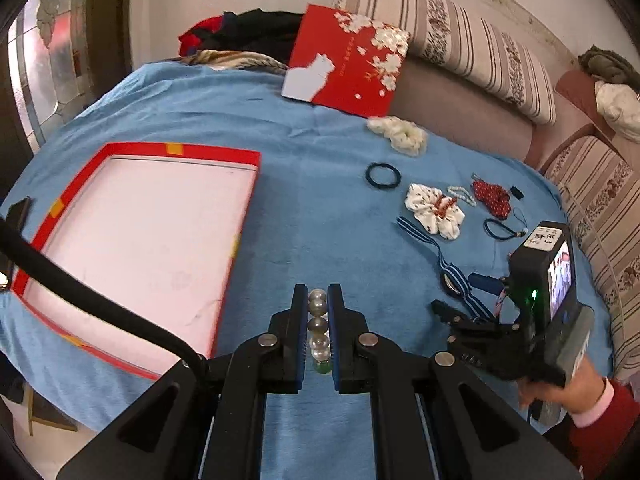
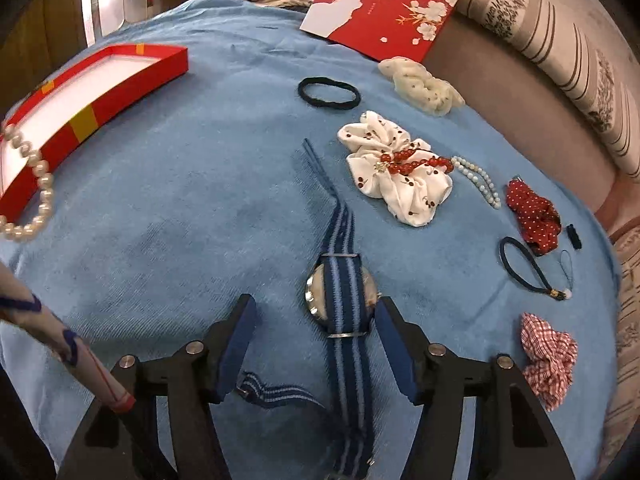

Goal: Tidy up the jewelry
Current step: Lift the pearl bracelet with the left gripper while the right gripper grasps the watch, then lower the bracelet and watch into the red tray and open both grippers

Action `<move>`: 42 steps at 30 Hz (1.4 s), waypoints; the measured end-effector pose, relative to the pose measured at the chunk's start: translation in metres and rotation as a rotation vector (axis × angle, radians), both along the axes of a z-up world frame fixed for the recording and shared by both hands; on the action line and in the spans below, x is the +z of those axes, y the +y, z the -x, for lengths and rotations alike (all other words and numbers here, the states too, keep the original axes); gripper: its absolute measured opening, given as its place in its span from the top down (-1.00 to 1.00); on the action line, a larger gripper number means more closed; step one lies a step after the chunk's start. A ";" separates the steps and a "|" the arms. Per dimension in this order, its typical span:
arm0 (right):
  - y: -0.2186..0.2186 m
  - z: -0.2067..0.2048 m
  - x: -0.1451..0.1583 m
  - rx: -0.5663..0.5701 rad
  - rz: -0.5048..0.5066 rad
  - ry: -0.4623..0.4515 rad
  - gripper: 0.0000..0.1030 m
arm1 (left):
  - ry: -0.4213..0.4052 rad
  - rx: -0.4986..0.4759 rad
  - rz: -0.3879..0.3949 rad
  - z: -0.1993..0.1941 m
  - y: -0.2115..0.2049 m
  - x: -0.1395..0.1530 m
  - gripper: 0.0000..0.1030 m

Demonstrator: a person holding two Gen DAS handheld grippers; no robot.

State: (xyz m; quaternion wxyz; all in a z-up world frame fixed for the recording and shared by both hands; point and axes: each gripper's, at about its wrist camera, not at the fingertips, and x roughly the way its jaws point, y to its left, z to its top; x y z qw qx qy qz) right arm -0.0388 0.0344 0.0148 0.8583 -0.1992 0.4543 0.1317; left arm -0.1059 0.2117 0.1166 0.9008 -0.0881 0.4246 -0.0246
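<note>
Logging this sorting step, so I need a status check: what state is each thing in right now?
Left hand-held gripper: shut on pearl bead bracelet.
Right hand-held gripper: open, straddling blue striped-strap watch, which lies face down.
Red shallow box tray: open, white inside.
Red flowered box lid: off, leaning on sofa.
Red bead bracelet: lying on white cherry-print scrunchie.

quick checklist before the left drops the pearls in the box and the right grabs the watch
1. Left gripper shut on the pearl bracelet: ok.
2. Red box open, its white floor bare where visible: ok.
3. Pearls over the box: not ok in the left wrist view, the gripper is beside its right wall; in the right wrist view the strand hangs at the box edge.
4. Right gripper open: ok.
5. Watch between the fingers: ok, nearer the right one.
6. Strap tail out of the grasp: cannot tell.
</note>
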 end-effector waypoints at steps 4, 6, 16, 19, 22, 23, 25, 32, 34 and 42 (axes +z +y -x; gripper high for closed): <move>-0.027 -0.018 0.005 -0.096 -0.062 0.042 0.21 | -0.028 0.028 0.003 0.009 0.021 0.009 0.83; -0.051 -0.026 0.011 -0.182 -0.188 0.088 0.20 | -0.040 0.041 0.010 0.015 0.032 0.014 0.83; -0.097 -0.025 0.047 -0.295 -0.949 0.275 0.19 | -0.072 0.132 0.048 0.025 0.099 0.026 0.83; -0.062 -0.025 0.061 -0.229 -1.054 0.309 0.19 | -0.081 0.174 0.048 0.020 0.125 0.030 0.83; -0.013 -0.031 0.079 -0.142 -1.097 0.336 0.19 | -0.087 0.220 0.053 0.006 0.159 0.037 0.83; 0.010 -0.035 0.087 -0.104 -1.111 0.347 0.19 | -0.084 0.238 0.054 0.000 0.171 0.038 0.83; 0.048 -0.042 0.098 -0.042 -1.132 0.365 0.19 | -0.083 0.257 0.059 -0.012 0.191 0.042 0.83; 0.192 -0.092 0.079 0.070 -1.021 0.466 0.19 | -0.008 0.320 0.061 -0.081 0.256 0.018 0.83; 0.222 -0.100 0.060 0.067 -0.989 0.508 0.19 | 0.038 0.335 0.072 -0.100 0.270 -0.002 0.83; 0.286 -0.124 0.003 0.069 -0.831 0.535 0.17 | 0.102 0.376 0.047 -0.131 0.287 -0.047 0.82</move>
